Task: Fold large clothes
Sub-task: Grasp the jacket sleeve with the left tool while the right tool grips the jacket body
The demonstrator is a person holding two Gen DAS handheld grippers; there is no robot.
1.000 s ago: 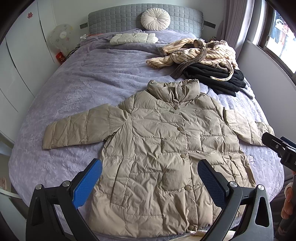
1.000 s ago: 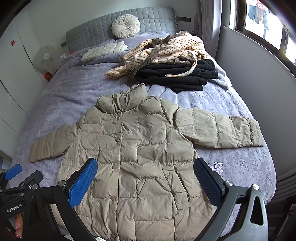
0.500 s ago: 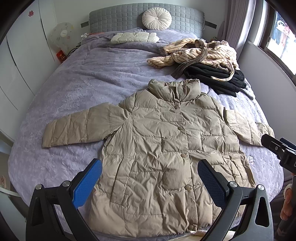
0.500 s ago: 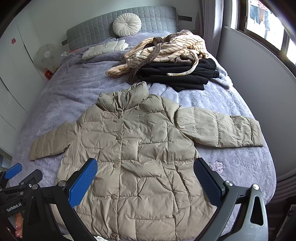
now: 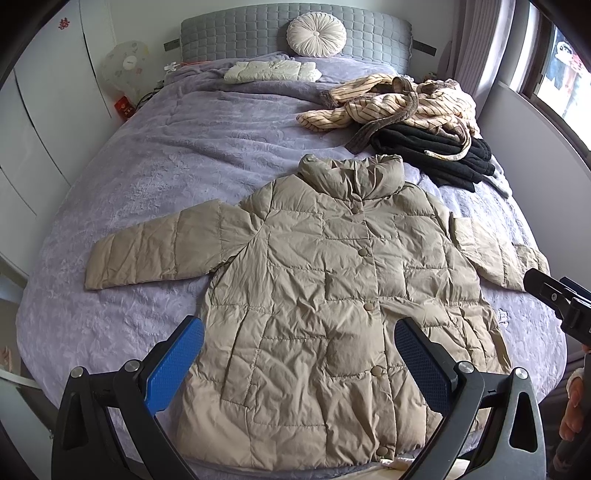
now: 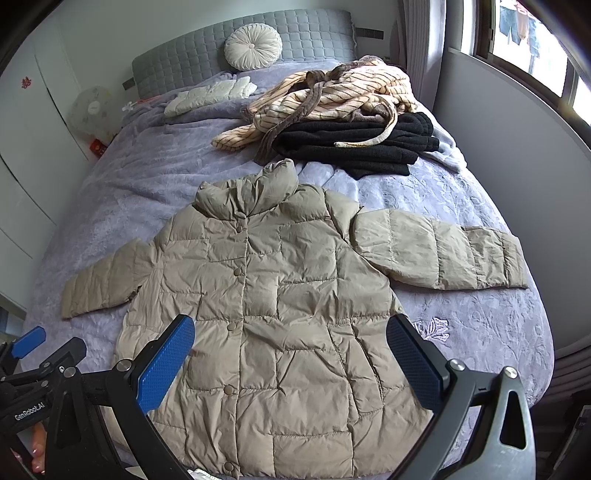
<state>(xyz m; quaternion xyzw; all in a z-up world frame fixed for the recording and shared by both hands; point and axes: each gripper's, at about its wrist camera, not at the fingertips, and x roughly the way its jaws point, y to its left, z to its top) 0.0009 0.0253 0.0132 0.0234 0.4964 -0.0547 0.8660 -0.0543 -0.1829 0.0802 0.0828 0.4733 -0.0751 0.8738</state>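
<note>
1. Beige puffer coat [image 5: 332, 295] flat, buttoned, sleeves spread, near foot of bed [image 5: 155, 162].
2. Left tool [image 5: 299, 358] and right tool [image 6: 290, 350] spread wide above hem, holding nothing.
3. Striped robe [image 5: 399, 103] on black clothes [image 5: 436, 147]; grey headboard [image 5: 295, 40], round cushion [image 5: 316, 34].

Both the left claw [image 5: 299, 363] and right claw [image 6: 290, 360] hover side by side, spread wide, empty.

"GenRobot.AI" stands in white letters on the left gripper [image 6: 22, 343] body, seen from the right wrist.
</note>
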